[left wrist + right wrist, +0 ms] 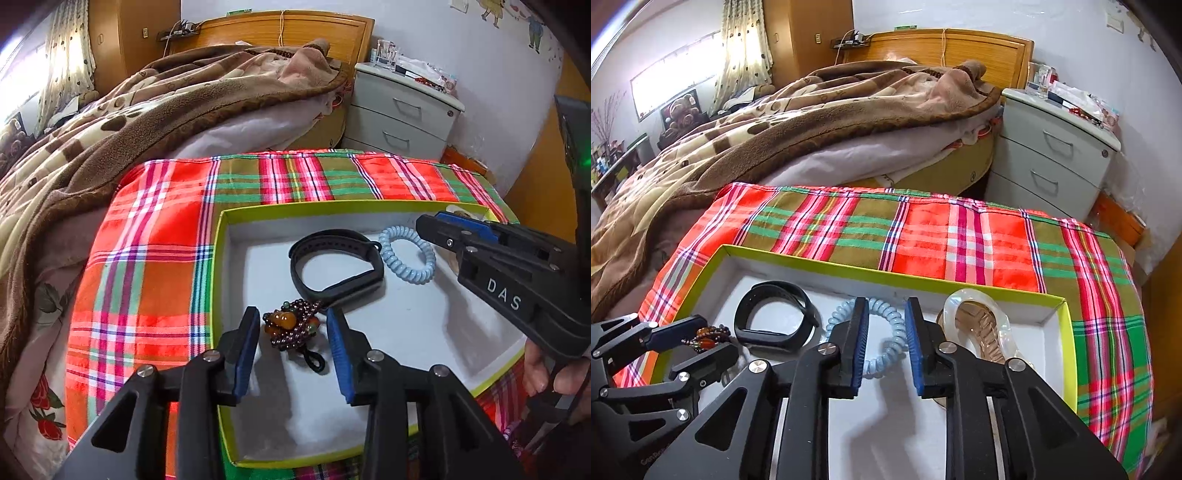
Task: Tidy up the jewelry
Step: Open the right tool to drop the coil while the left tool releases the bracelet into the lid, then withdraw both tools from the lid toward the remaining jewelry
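Observation:
A shallow box with a yellow-green rim (218,280) (886,277) sits on a plaid cloth. Inside lie a dark beaded bracelet with orange beads (291,326) (707,338), a black wristband (334,271) (774,319), a pale blue coil hair tie (406,256) (890,347) and a pearly hair claw (979,325). My left gripper (293,332) is open, its jaws on either side of the beaded bracelet. My right gripper (886,325) is open over the coil tie; it shows at the right in the left wrist view (461,221).
The red-green plaid cloth (147,258) (960,240) covers the surface under the box. Behind it is a bed with a brown blanket (129,110) (775,122). A grey drawer nightstand (399,110) (1049,155) stands at the back right.

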Demonstrator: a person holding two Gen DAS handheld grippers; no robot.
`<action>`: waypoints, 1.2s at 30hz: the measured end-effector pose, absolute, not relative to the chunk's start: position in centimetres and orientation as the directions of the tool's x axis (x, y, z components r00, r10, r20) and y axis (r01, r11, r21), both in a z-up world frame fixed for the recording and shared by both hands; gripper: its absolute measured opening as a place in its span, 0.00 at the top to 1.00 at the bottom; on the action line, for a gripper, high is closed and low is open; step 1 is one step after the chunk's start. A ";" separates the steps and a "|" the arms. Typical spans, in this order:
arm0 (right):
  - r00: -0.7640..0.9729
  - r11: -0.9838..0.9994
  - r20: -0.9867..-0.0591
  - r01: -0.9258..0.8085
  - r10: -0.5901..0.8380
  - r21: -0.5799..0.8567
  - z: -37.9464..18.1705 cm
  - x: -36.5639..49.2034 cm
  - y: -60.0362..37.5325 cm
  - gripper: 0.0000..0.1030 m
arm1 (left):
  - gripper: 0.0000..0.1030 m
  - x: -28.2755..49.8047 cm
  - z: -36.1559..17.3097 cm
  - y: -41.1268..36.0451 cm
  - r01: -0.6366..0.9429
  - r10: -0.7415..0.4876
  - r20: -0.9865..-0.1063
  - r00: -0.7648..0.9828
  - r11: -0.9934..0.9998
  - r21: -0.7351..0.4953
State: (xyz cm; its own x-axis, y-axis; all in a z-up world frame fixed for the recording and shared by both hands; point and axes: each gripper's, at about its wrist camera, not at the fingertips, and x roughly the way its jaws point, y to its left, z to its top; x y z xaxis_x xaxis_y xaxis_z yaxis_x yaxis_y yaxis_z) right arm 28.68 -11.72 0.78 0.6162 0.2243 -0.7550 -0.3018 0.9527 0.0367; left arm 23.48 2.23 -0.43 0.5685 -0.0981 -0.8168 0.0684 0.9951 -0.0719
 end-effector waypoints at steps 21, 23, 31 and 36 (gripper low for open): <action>0.660 0.951 -0.699 -0.293 0.275 0.098 4.1 23.7 -13.7 0.78 | 0.56 19.2 2.4 3.2 0.089 -0.173 -0.777 0.606 0.985 -0.150; 0.659 0.947 -0.693 -0.299 0.292 0.115 4.3 22.7 -14.1 0.78 | 0.55 18.3 2.7 3.3 0.092 -0.178 -0.772 0.611 0.984 -0.154; 0.630 0.922 -0.689 -0.357 0.358 0.152 4.2 17.9 -15.1 0.76 | 0.55 14.6 3.2 4.4 0.084 -0.210 -0.753 0.624 0.976 -0.202; 0.586 0.910 -0.716 -0.376 0.380 0.175 2.6 15.3 -15.3 0.57 | 0.55 12.6 3.0 5.0 0.079 -0.218 -0.751 0.623 0.973 -0.217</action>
State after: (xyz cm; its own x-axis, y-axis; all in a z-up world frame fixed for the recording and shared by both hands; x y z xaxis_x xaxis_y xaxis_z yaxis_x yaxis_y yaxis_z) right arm 15.31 -15.31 2.63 0.5860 0.3798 -0.7158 -0.3759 0.9100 0.1751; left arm 12.63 5.00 2.98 0.6234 -0.2182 -0.7509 0.0787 0.9729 -0.2174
